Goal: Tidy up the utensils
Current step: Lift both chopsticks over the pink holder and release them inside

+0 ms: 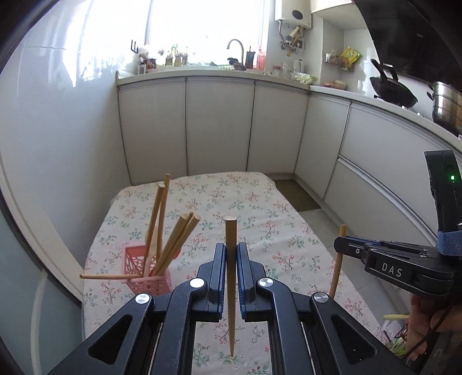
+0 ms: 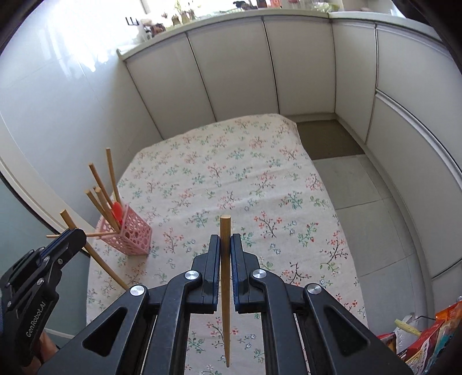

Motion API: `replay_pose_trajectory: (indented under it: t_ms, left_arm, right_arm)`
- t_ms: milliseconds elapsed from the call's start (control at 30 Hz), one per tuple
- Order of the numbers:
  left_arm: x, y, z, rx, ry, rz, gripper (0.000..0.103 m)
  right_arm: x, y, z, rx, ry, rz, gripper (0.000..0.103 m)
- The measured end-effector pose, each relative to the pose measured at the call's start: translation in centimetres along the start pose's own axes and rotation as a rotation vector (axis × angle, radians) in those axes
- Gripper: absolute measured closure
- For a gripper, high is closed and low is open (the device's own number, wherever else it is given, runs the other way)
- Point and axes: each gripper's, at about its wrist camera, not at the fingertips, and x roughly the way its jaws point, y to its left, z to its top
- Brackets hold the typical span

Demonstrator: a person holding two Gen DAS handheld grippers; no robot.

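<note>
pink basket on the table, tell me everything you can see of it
The pink basket is a small square holder that looks like plastic, its walls pierced with a lattice of round holes. It stands upright on the floral tablecloth near the table's left edge, untouched by either gripper. Several wooden chopsticks lean out of its open top at different angles, beside a pale spoon-like utensil and something red. One chopstick pokes out sideways, nearly level, near its rim.

Sunlit window (image 1: 202, 26) above white cabinets (image 1: 219, 127)

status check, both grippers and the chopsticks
Left gripper shut on wooden chopstick. Right gripper shut on another. Pink lattice holder half-filled. Path clear.
</note>
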Motion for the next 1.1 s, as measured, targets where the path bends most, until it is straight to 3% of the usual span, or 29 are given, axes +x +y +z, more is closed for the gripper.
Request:
replay_pose_trajectory:
  t_ms: [300, 633, 867, 1100]
  left_arm:
    - [-5.4, 2.5, 2.7, -0.061, -0.184, 0.058, 0.096]
    - [-8.3, 7.5, 4.7, -0.177, -0.356, 0.176, 0.096]
    - [-3.6, 9.3, 5.0, -0.116, -0.409, 0.304, 0.096]
    - [3.5, 8.6, 3.8, -0.006, -0.357, 0.376, 0.096]
  right_arm:
    - [-3.9, 1.5, 1.3, -0.020, -0.156, 0.079, 0.096]
    - [-4.5, 2.6, 1.9, -0.032, -0.212, 0.134, 0.096]
    - [-4.2, 2.7, 2.4, -0.024, -0.223, 0.148, 0.096]
    - [-3.2, 2.6, 2.7, -0.021, -0.205, 0.143, 0.096]
